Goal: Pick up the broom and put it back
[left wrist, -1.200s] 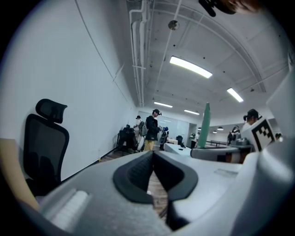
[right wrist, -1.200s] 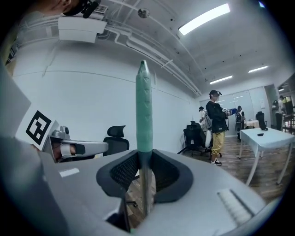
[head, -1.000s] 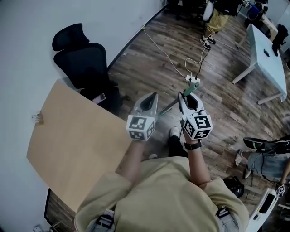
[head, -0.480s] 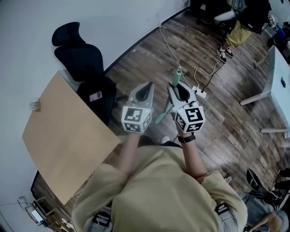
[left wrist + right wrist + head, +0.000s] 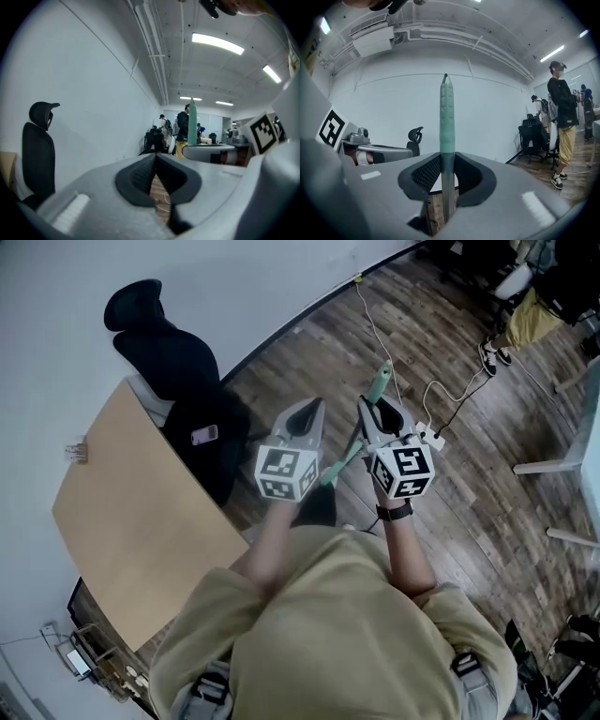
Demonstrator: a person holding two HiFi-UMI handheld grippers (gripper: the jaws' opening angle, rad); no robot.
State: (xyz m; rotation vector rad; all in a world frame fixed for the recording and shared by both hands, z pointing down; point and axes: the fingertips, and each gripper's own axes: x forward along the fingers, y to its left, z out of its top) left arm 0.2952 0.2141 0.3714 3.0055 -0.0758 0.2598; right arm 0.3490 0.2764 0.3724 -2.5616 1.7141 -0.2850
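Note:
The broom shows only as a pale green handle point(image 5: 379, 383) that slants down between my two grippers; its head is hidden behind my arms. My right gripper point(image 5: 371, 414) is shut on the handle. In the right gripper view the green grip point(image 5: 446, 117) stands upright out of the right gripper point(image 5: 447, 165), with both pads pressed on the shaft below it. My left gripper point(image 5: 307, 411) is held level beside it, to the left, shut with nothing in it. In the left gripper view the left gripper point(image 5: 155, 159) has its pads together, and the handle point(image 5: 192, 124) stands off to the right.
A black office chair point(image 5: 169, 362) with a phone point(image 5: 204, 435) on its seat stands by the white wall, ahead on the left. A tan board point(image 5: 141, 521) lies at left. A white power strip point(image 5: 429, 439) and its cable lie on the wood floor at right. A person point(image 5: 560, 117) stands further back.
Both grippers and the broom have travelled across the floor towards the wall. The power strip, ahead of them a second ago, now lies right of the right gripper. The grip is unchanged.

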